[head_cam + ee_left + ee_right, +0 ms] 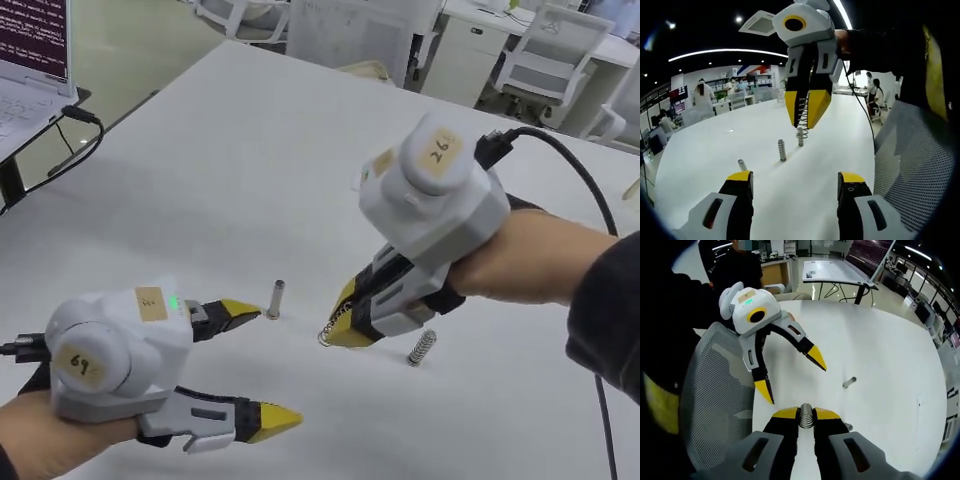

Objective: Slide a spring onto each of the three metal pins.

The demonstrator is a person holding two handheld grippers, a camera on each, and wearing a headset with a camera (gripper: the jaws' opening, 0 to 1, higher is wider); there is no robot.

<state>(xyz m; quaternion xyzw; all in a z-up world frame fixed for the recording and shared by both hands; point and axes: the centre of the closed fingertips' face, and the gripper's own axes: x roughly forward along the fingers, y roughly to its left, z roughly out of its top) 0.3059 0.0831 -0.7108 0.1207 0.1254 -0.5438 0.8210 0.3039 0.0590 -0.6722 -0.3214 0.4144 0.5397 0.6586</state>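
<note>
Head view: white table, laptop and black cable at its far left edge, office chairs beyond. Left gripper at lower left, jaws spread wide, nothing between them. Right gripper tilted down, clamped on a spring low over the tabletop. Bare pin upright just past the left gripper's upper tip. Sprung pin on the far side of the right gripper.

Left gripper view: own yellow tips far apart at the bottom. Ahead, right gripper above the table, spring upright between its tips, lower end meeting a third pin. Sprung pin just beside that, bare pin nearest. Behind, a large office with ceiling strip lights and people at desks. Mesh chair at right.

Right gripper view: own jaws narrow, spring pinched at the tips. Left gripper opposite, splayed. Bare pin near it on the white top, faint light reflections farther off.
</note>
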